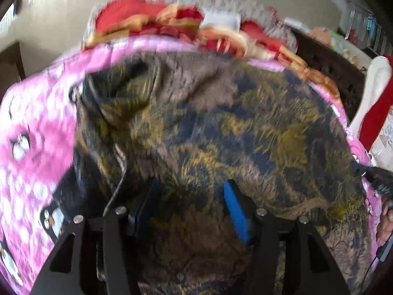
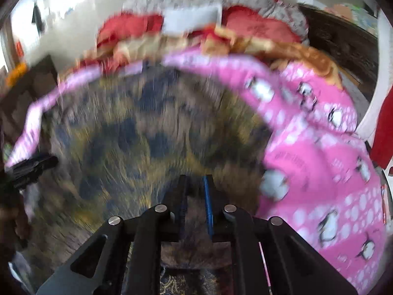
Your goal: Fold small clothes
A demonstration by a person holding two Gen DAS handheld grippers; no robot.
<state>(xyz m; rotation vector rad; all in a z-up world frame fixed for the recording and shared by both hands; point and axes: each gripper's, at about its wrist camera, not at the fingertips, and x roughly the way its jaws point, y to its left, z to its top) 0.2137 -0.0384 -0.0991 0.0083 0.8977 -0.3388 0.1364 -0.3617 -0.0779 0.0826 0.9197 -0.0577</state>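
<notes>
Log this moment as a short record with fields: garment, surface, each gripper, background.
garment: dark printed cloth with olive, navy and grey-brown pattern, spread out and rumpled at its left end in the left wrist view
surface: pink blanket with penguin print, under the garment
left gripper: open over the garment, nothing pinched
right gripper: shut, over the garment; whether cloth is caught cannot be told
background: red and gold bedding beyond the blanket
image quality: motion blur in both views
</notes>
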